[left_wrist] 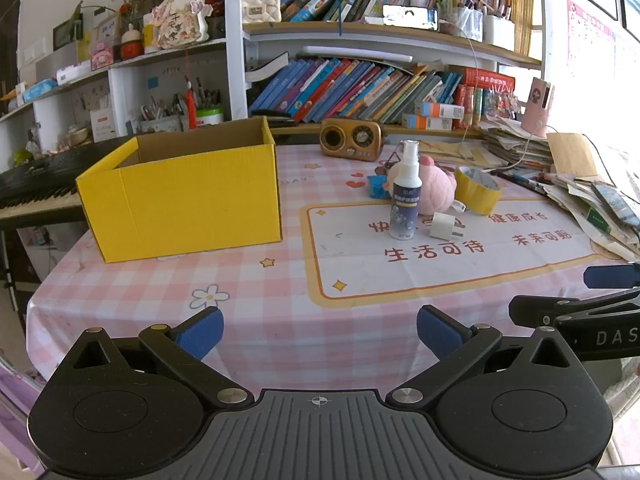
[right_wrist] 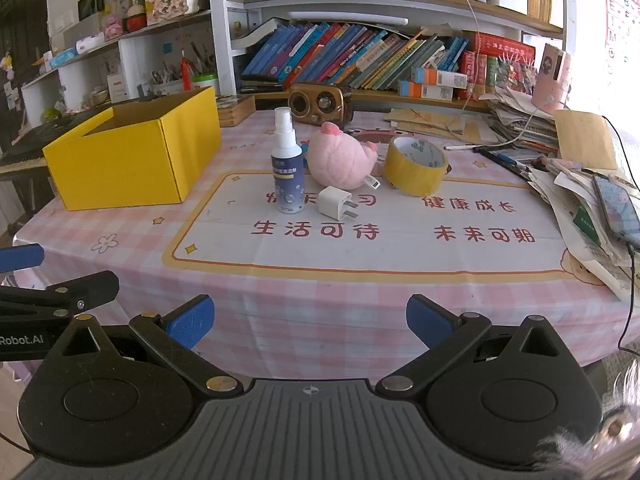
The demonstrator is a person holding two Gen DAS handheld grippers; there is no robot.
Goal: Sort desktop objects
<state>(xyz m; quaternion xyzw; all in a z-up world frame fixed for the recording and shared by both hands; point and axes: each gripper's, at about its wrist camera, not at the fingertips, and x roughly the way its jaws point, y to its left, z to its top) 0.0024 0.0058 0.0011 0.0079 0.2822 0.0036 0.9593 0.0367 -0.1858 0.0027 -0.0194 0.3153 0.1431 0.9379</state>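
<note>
Left gripper [left_wrist: 320,330]: fingers spread wide, nothing between the blue pads; hovers over the near edge of the table, facing the box and the cluster of items.
Right gripper [right_wrist: 310,320]: fingers likewise spread wide and holding nothing; low over the near edge, just beside the left one.
Box [left_wrist: 180,196]: yellow cardboard, top open, on the left part of the table; inside not visible.
Spray bottle [right_wrist: 286,164]: upright, white cap, dark label, right of the box and apart from it.
Charger plug [right_wrist: 336,203]: white cube lying just beside the bottle's base, prongs pointing right.
Plush pig [right_wrist: 344,156]: pink, on its side behind bottle and plug.
Tape roll [right_wrist: 414,164]: yellow, tilted, right of the pig, close to it.
Table [right_wrist: 320,292]: pink checked cloth with a printed panel.
Radio [left_wrist: 352,138]: brown, at the far edge behind the items.
Paper pile [right_wrist: 580,200]: loose sheets heaped at the right edge, phone on top.
</note>
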